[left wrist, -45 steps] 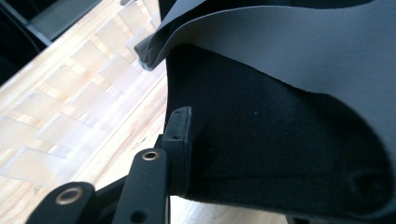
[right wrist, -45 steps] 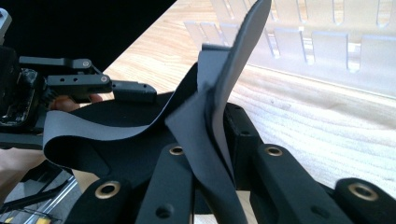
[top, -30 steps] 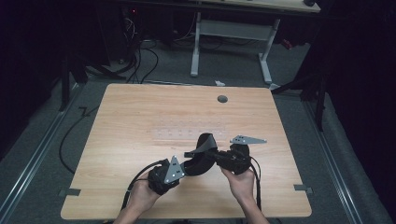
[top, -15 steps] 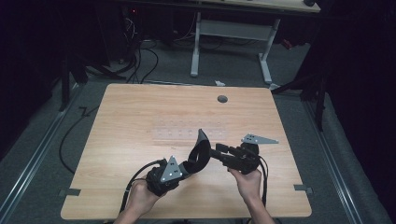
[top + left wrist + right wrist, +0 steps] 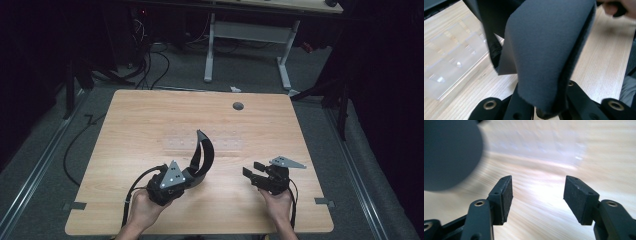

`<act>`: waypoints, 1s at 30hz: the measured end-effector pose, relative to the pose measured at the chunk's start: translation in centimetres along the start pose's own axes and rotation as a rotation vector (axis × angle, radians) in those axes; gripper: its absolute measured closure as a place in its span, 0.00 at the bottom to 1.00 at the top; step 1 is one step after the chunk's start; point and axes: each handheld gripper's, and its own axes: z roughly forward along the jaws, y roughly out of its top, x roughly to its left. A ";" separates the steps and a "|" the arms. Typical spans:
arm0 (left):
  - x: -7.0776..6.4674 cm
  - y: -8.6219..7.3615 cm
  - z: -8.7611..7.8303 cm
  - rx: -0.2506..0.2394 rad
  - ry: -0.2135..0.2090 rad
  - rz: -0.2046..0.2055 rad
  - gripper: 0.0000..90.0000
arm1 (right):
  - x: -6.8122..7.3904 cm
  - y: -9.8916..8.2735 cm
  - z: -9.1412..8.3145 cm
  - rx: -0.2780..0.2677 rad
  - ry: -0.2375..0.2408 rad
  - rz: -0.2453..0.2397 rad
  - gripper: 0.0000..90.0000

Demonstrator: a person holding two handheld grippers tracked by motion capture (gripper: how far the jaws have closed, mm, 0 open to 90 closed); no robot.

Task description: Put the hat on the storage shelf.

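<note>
The left gripper (image 5: 186,179) pinches a dark strap (image 5: 202,155) arching up beyond its fingers, while the right gripper (image 5: 254,172) waits alongside, fingers wide and empty.

Left claw (image 5: 541,110) clamped on curled grey foam strap (image 5: 549,50), clear plastic tray (image 5: 454,60), wooden table (image 5: 596,57)

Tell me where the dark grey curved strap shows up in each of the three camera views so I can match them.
High view: the grey strap curls upward at centre-left, gripped by the left hand-held gripper.
Left gripper view: it covers the upper middle, rising from between the jaws.
Right gripper view: a blurred dark shape at top left, probably the strap.
Shared landmark: the clear plastic tray on the wooden table.
</note>
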 end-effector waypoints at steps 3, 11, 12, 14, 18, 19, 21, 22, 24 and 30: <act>0.5 0.3 -0.1 -0.006 0.007 -0.016 0.96 | -0.6 -0.7 0.5 0.039 -0.062 -0.022 0.45; 2.0 1.8 -0.8 -0.057 0.034 -0.081 0.96 | -1.4 -1.8 2.0 0.132 -0.244 -0.088 0.43; 2.1 1.9 -0.7 -0.059 0.039 -0.087 0.96 | -1.5 -1.8 2.1 0.140 -0.253 -0.093 0.42; 2.3 2.3 -0.7 -0.060 0.045 -0.095 0.96 | -1.6 -2.0 2.5 0.158 -0.275 -0.108 0.41; 2.6 3.0 -0.7 -0.067 0.044 -0.118 0.96 | -1.6 -2.3 2.7 0.151 -0.298 -0.118 0.39; 2.8 3.4 -0.8 -0.080 0.058 -0.111 0.96 | -1.6 -2.3 2.7 0.152 -0.300 -0.114 0.38; 2.9 3.6 -0.8 -0.082 0.062 -0.108 0.96 | -1.6 -2.3 2.7 0.152 -0.303 -0.112 0.38; 3.1 3.8 -0.9 -0.089 0.072 -0.096 0.96 | -1.7 -2.3 2.7 0.151 -0.309 -0.105 0.36; 3.2 4.0 -1.2 -0.105 0.078 -0.098 0.96 | -1.6 -2.3 2.7 0.152 -0.310 -0.105 0.36; 4.0 4.4 -1.5 -0.144 0.109 -0.101 0.96 | -1.6 -2.3 2.7 0.153 -0.311 -0.105 0.36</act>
